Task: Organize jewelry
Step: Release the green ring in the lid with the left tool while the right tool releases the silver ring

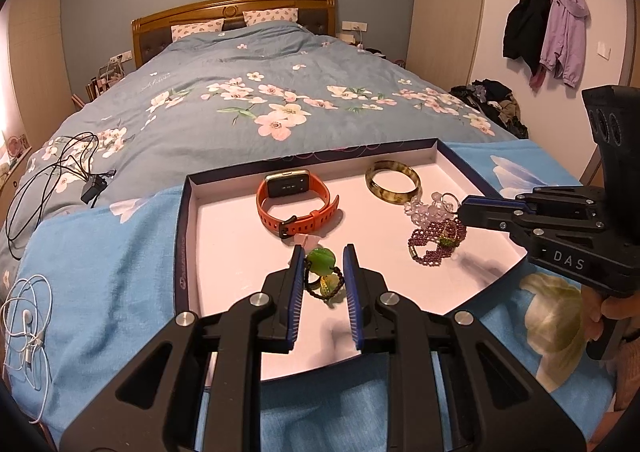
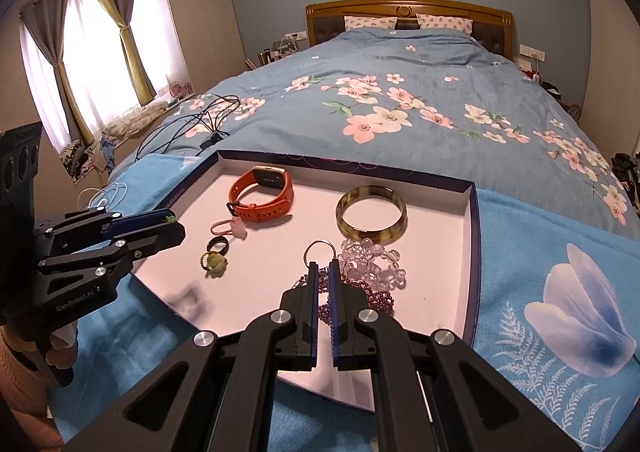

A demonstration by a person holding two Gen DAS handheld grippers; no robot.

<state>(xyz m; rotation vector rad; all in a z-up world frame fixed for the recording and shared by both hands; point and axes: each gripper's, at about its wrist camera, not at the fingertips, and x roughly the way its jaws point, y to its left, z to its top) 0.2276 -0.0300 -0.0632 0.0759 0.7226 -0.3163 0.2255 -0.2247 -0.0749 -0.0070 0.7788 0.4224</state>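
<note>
Tray (image 1: pixel 188 236) on floral-quilted bed (image 1: pixel 224 107)

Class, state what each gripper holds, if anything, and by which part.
The left gripper pinches a green stone by its opposite edges. The right gripper is shut at the purple bead bracelet; whether it grips cannot be told.

Your left tool (image 1: pixel 323 255) grips a green bead bracelet (image 1: pixel 322 266) over the tray (image 1: pixel 240 252). Your right tool (image 1: pixel 460 211) is closed above the purple bracelet (image 1: pixel 434 238), beside the orange watch (image 1: pixel 294 203).
</note>
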